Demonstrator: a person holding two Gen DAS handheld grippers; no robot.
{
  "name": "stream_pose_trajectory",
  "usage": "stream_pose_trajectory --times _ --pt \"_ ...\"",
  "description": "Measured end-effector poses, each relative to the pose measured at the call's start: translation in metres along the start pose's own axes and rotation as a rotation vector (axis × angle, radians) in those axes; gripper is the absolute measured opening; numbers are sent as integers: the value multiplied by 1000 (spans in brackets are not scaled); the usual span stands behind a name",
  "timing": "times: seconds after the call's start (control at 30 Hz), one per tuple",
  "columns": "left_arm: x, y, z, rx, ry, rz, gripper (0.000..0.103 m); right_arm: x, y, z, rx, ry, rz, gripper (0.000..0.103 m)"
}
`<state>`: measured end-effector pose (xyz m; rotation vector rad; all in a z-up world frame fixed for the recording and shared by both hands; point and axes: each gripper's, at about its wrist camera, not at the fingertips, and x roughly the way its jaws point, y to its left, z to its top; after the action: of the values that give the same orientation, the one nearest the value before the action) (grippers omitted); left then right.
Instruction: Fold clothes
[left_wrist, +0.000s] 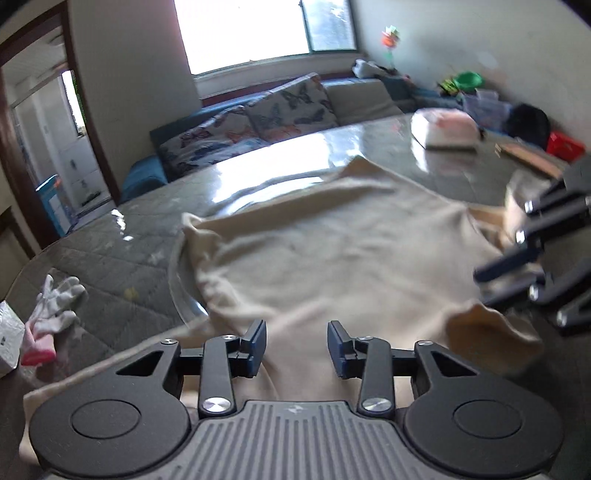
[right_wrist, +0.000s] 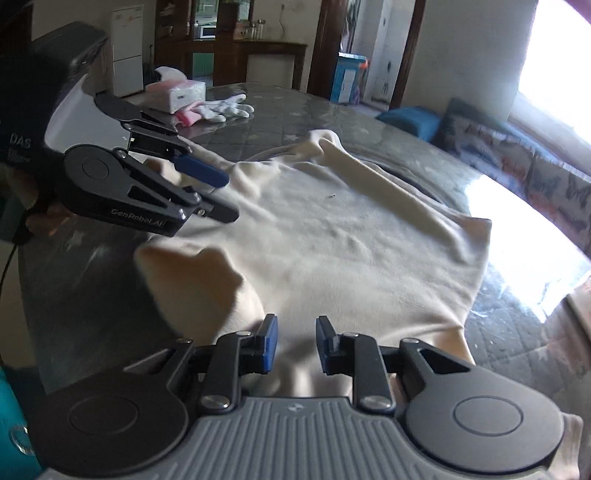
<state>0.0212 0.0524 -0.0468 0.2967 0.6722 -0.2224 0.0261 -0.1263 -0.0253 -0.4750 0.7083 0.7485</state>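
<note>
Left tool (left_wrist: 297, 349) agape | right tool (right_wrist: 295, 345) agape | cream garment (left_wrist: 332, 254) spread beneath both

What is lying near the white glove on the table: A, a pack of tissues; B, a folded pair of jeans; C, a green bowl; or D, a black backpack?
A: in the right wrist view the white glove with its pink cuff lies right beside a pack of tissues on the table, beyond the cream garment.
</note>
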Motion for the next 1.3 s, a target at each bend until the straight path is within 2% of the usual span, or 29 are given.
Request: stream_pose_trajectory --times 0.1,0.23,0.37,0.5,0.63,0.77,0.87,0.9,0.93,0.97,1.07,1.17,1.23,1.3 --pt "-5 5 4 7 -14 13 40 -19 -12 -6 85 -14 7 22" --pt "-14 7 24 6 -67 11 40 -50 -57 -16 243 -31 -93 22" --pt "-7 -12 43 8 -94 -92 40 -66 -109 -31 392 -7 -249 22" --pt "3 -45 50 49 -86 -196 40 -66 -158 -51 511 37 -397 22" --pt "6 -77 45 101 -74 -274 42 -61 -193 -69 586 60 -464 23" --pt "8 -91 41 128 -49 -321 43 -50 -215 -81 630 81 -477 23" --pt "9 -97 38 147 -30 -336 43 -41 -220 -84 641 88 -446 23" --pt "9 -99 38 151 -25 -341 43 -40 -220 -85 634 87 -440 21" --pt "10 -100 37 154 -21 -346 44 -39 -218 -83 624 87 -434 11" --pt "11 -101 37 158 -16 -351 44 -39 -216 -80 606 81 -438 7" --pt "12 -103 36 161 -12 -354 44 -41 -212 -73 557 57 -458 4" --pt "12 -103 36 163 -11 -363 44 -58 -212 -62 515 -32 -490 4" --pt "12 -104 35 165 -11 -370 44 -80 -211 -58 500 -123 -507 4" --pt "12 -104 35 166 -10 -381 44 -100 -210 -64 494 -173 -531 4"
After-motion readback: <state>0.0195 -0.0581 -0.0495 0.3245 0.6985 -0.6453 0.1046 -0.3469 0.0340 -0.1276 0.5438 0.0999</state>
